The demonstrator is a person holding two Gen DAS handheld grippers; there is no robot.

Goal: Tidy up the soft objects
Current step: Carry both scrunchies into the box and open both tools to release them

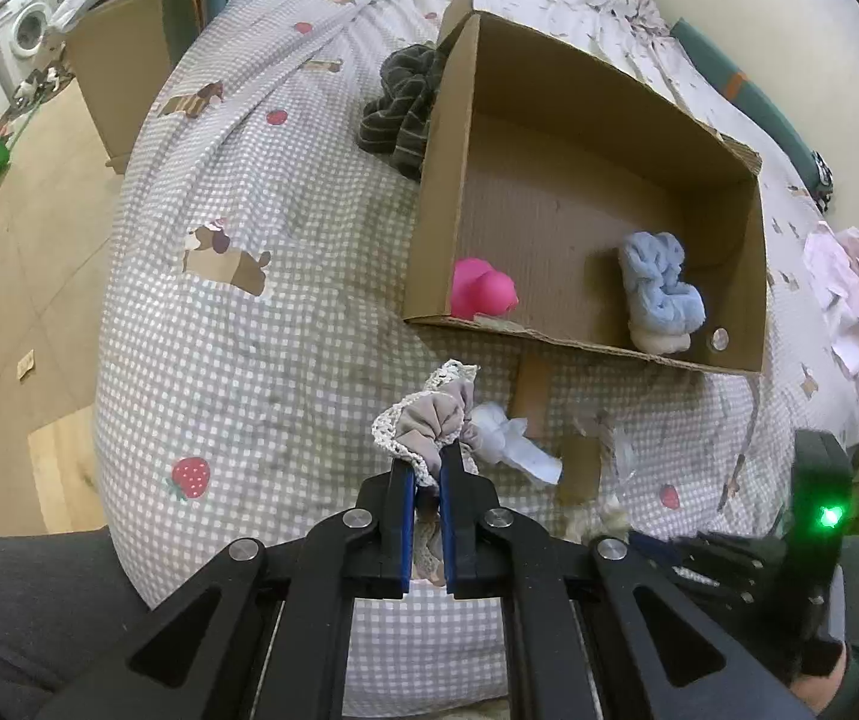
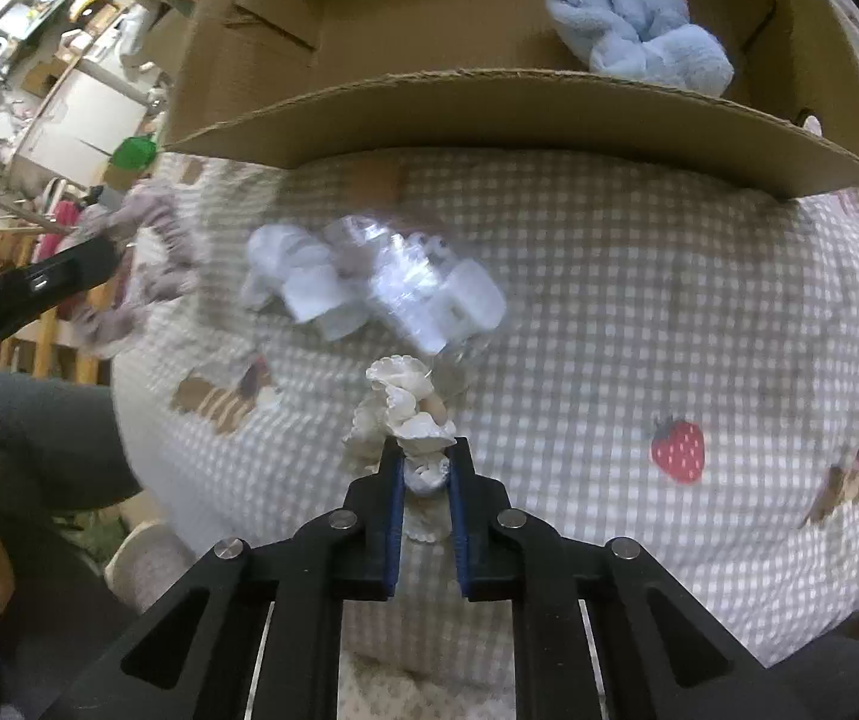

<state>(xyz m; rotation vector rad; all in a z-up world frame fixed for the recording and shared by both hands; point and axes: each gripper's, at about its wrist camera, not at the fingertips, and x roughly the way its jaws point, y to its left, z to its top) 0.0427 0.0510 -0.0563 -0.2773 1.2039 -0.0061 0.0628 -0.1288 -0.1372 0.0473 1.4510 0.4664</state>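
My left gripper (image 1: 428,455) is shut on a grey scrunchie with a lace edge (image 1: 429,414), held above the checked bedspread in front of the cardboard box (image 1: 609,120). My right gripper (image 2: 426,450) is shut on a cream ruffled scrunchie (image 2: 405,399), low over the bedspread. A white crumpled cloth (image 2: 369,282) lies between the grippers and the box; it also shows in the left wrist view (image 1: 513,438). In the box lie a pink soft toy (image 1: 483,294) and a light blue fluffy scrunchie (image 1: 660,282), also seen in the right wrist view (image 2: 639,30).
A dark striped cloth (image 1: 402,108) lies against the box's far left wall. A pale pink cloth (image 1: 849,294) lies right of the box. The bed's left edge drops to a wooden floor (image 1: 39,300). The left gripper shows blurred in the right wrist view (image 2: 39,282).
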